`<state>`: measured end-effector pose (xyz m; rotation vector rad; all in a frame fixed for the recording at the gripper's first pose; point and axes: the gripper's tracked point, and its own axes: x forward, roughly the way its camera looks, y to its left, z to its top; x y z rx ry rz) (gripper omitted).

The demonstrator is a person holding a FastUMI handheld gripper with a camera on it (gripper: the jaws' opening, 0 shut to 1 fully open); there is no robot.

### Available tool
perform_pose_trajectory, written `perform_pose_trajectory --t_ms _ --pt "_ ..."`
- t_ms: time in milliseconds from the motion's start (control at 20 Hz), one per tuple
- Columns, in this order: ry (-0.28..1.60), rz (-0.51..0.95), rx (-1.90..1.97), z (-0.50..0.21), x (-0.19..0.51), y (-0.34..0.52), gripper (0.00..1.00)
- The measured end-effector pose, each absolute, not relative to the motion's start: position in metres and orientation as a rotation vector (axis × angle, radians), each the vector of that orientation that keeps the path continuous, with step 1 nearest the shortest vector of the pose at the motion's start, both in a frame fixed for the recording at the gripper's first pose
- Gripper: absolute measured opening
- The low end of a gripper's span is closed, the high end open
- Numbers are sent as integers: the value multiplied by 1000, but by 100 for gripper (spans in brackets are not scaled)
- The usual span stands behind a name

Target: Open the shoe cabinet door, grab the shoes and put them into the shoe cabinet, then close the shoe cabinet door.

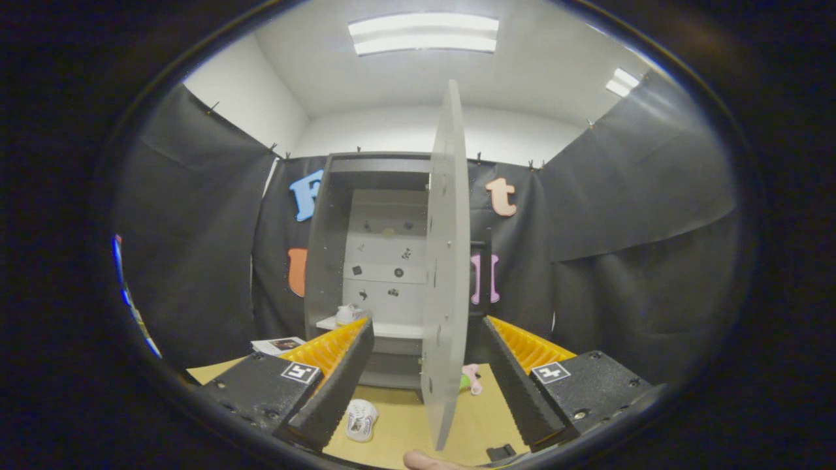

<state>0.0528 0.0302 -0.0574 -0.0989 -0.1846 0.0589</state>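
Wooden tabletop (405, 424) was bare tan. Printed leaflet (277, 344) lay flat near its far-left edge. Small pink-and-green toy (470, 378) sat on the surface. Two ceiling light panels (423, 34) were lit.

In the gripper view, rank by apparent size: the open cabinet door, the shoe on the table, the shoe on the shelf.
1. Cabinet door, standing between the open jaws of the gripper.
2. Shoe on the table.
3. Shoe on the shelf, though it sits farther back, so true sizes may match.

door (447, 261) edge-on between spread fingers (522, 385) | blocks straight ahead | cabinet (326, 261) opening free beside it
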Motion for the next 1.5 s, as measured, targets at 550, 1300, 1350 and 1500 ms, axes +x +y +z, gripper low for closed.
perform_pose_trajectory --t_ms 550,1300,1350,1500 --pt "-33 137 -96 -180 108 99 100" --pt "334 170 -94 -411 242 166 93" --pt "369 176 -81 -422 246 170 90" --pt "456 200 -39 -450 257 182 80"
